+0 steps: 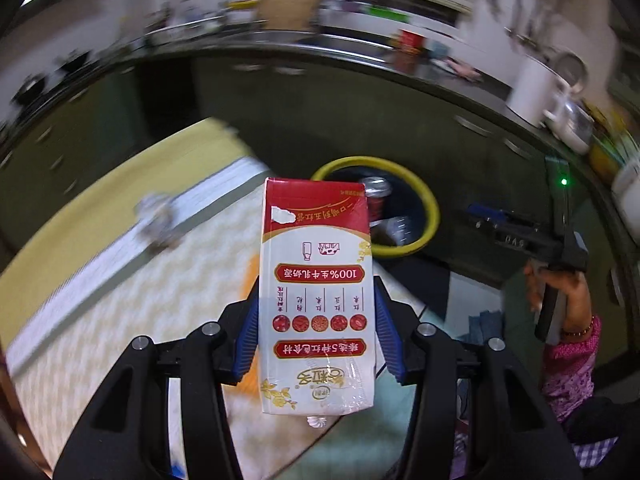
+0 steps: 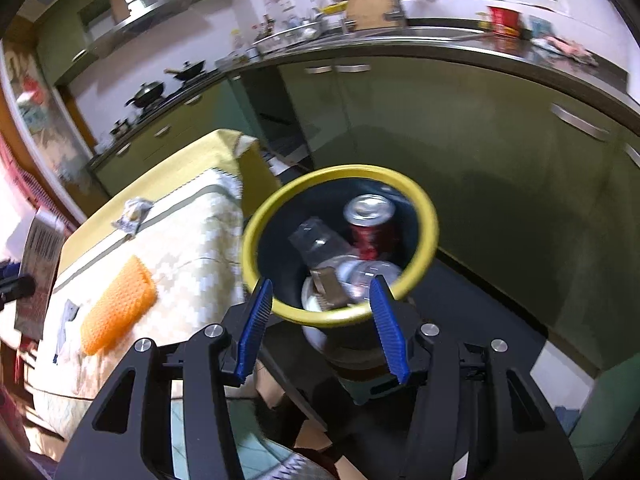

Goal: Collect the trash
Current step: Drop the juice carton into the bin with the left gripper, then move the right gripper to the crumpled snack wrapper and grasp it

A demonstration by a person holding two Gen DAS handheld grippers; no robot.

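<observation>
Inventory of trash, taken left to right.

1. Crumpled wrapper (image 2: 134,213), on the table cloth (image 2: 192,240), far off to the left of the right gripper's fingers and beyond them. Not collected.

2. Orange textured piece (image 2: 118,308), flat on the same cloth, left of the right gripper's left finger and nearer than the wrapper. I cannot tell whether it is trash; if so, still to be fetched.

3. Small pale scrap (image 2: 68,312), just left of the orange piece, at the cloth's edge. Too small to identify.

4. Milk carton (image 1: 316,300), red and white, print upside down. The left gripper (image 1: 316,332) is clamped on it: both blue pads press its two sides and the carton stands out forward well beyond the fingertips. In transit, judged the item in hand; not yet binned.

5. Yellow-rimmed bin (image 2: 340,320), ahead of the carton's far end and slightly to its right in the left wrist view. Holds a red can (image 2: 370,226), a clear plastic bottle (image 2: 368,276), and other pale packaging. These count as done.

6. Right gripper (image 2: 322,320), fingers parted with nothing between them; the bin's near rim shows through the gap, beyond the tips. Free for the next pickup.

Status: several pieces binned, one carried, at least one left on the table.
</observation>
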